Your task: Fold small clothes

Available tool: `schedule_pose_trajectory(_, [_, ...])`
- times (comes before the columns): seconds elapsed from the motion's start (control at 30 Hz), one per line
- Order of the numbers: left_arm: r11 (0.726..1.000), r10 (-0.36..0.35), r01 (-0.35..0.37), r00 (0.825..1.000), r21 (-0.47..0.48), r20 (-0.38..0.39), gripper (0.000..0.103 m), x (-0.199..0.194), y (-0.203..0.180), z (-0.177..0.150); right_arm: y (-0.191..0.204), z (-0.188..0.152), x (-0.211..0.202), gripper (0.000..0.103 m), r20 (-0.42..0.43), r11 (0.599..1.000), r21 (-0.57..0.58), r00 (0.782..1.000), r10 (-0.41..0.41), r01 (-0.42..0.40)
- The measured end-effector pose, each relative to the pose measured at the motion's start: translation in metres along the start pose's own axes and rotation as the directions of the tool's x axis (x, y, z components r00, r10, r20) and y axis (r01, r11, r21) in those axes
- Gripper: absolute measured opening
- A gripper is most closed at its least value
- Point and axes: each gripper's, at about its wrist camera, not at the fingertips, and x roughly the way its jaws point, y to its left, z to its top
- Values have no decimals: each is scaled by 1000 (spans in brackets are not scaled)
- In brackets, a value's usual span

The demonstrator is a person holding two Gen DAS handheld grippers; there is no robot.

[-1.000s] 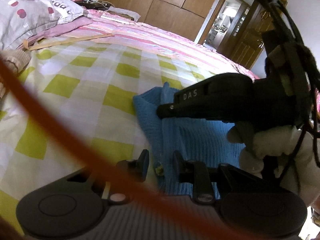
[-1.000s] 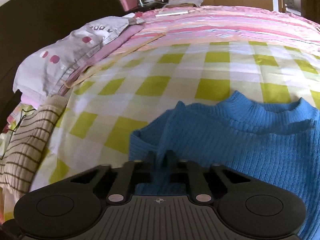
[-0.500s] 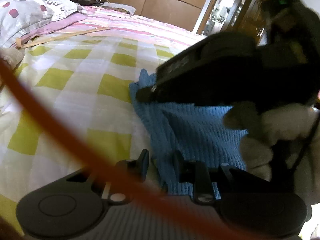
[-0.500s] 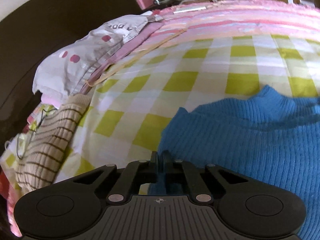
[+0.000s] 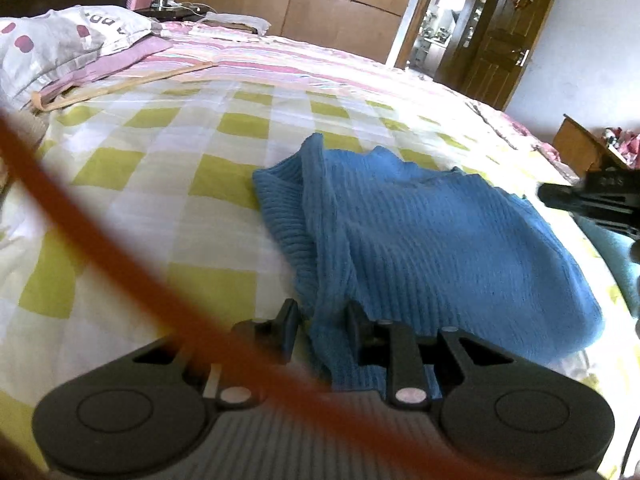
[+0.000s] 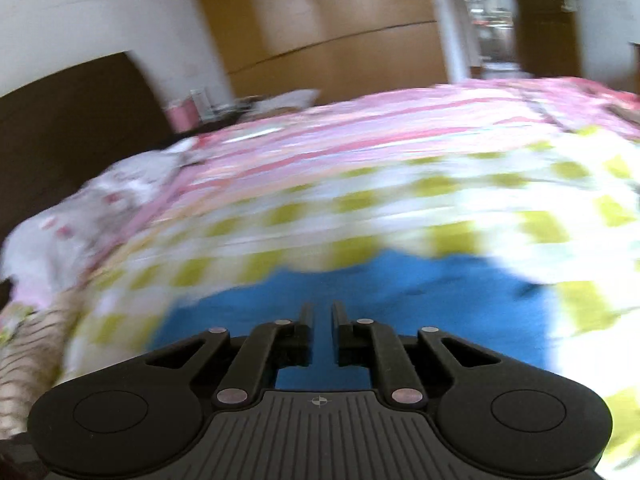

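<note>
Left gripper (image 5: 318, 320) clamped on near hem of blue sweater (image 5: 432, 248), garment stretching far-right twd collar. Right gripper (image 6: 321, 312) nrly together, empty, above sweater; left nearer.

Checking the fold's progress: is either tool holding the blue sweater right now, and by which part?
The left tool pinches the blue sweater by a bunched fold at its near edge. The right tool holds nothing; its fingers are slightly apart.
</note>
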Motion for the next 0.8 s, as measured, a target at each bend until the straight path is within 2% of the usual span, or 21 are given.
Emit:
schedule_pose_trajectory(0.07, [1000,18,-18,999,4,30,32,-5,-3,1,-24,5,-3,13,9,998,44,999,-52,52])
schedule_pose_trajectory(0.13, [999,31,-33,996,27,81,32,-13,-8,3,-40,6,-7,13,12,996,71,998,-61,60])
schedule_pose_trajectory(0.23, [999,15,-20,991,34,131,32,-19,-14,12,-45,2,-8,13,12,996,47,997,-73,72])
schedule_pose_trajectory(0.4, [999,45,-47,992,13,121,34,4,-18,33,-65,-2,-4,14,10,992,47,993,-120,120])
schedule_pose_trajectory(0.47, [998,68,-68,992,-4,105,34,17,-15,37,-74,-1,-4,22,19,987,53,989,-150,149])
schedule_pose_trajectory(0.57, [995,98,-97,992,-14,78,35,31,-12,37,-89,0,-2,26,24,981,52,982,-190,188])
schedule_pose_trajectory(0.8, [994,105,-105,992,2,67,37,33,-14,38,-99,-1,26,26,-49,992,68,994,-101,104])
